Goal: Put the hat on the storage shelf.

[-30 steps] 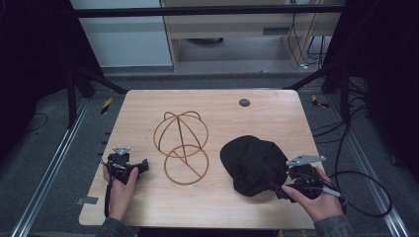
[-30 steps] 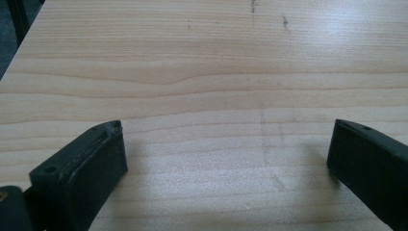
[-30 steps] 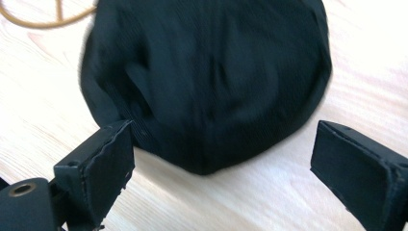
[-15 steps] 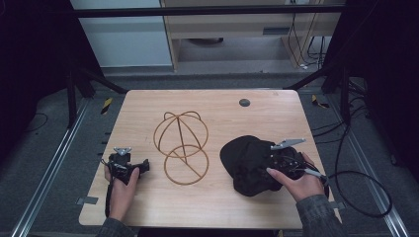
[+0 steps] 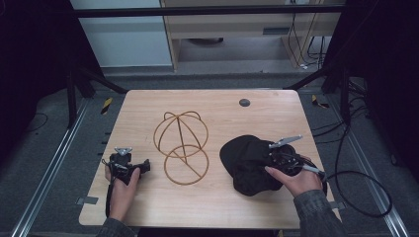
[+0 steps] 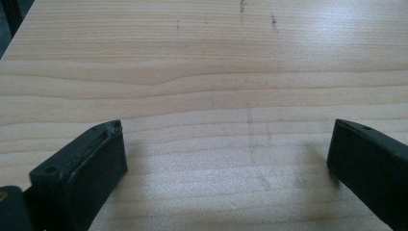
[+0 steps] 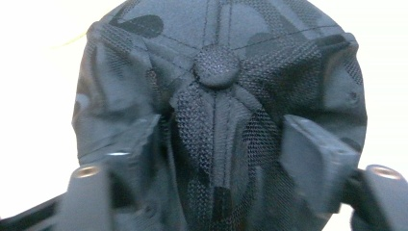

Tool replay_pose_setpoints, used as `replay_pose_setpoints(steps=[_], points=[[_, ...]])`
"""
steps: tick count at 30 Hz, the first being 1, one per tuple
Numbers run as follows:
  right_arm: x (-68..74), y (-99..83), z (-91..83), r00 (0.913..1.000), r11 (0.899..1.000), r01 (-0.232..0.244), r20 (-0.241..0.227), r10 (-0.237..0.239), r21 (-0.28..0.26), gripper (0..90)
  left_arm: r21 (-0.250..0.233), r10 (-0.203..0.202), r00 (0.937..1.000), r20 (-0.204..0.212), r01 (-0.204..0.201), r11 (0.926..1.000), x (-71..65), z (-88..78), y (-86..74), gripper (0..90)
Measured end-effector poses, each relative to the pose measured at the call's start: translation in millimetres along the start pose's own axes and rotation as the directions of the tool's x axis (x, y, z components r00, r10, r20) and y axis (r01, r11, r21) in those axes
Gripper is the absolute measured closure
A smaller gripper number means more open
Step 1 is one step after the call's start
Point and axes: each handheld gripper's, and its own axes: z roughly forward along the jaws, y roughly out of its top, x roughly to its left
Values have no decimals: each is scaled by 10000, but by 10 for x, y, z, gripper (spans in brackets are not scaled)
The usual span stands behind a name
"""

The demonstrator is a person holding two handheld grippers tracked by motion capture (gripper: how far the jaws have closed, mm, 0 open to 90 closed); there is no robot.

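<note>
Right tongs are sitting on the black cap, jaws having just been closing, crown fabric bunching between them; pads appear to be pressing on it. In the right gripper view the cap's top button is lying just beyond the jaws. Judgement: cap is handling light, soft, floppy; mesh panels are collapsing, so a pinch at a crown seam or the stiffer brim should be holding best. Left tongs are resting wide, nothing between them, well left of the cap. Wire cap stand is sitting between them, farther back. Pale wood worktop is carrying everything; beyond the cap, grey floor and a cabinet.
</note>
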Motion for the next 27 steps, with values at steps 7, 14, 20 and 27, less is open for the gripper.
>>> replay_pose_setpoints(steps=[7,14,20,27], points=[[-39,16,10,9978,10000,-83,-658,86,42,678,20,2,10000,3,-2,10000,-4,-1,1,0],[-128,49,10,9948,9999,-134,-1011,123,-103,801,20,8,10000,4,-8,10000,-4,-1,1,0],[-160,94,-12,9933,9999,-87,-1156,74,-113,844,19,4,10000,5,-4,10000,-4,-1,1,0],[-184,210,-141,9918,9999,-144,-1272,143,2,854,21,6,10000,4,-6,10000,-4,-1,1,0]])
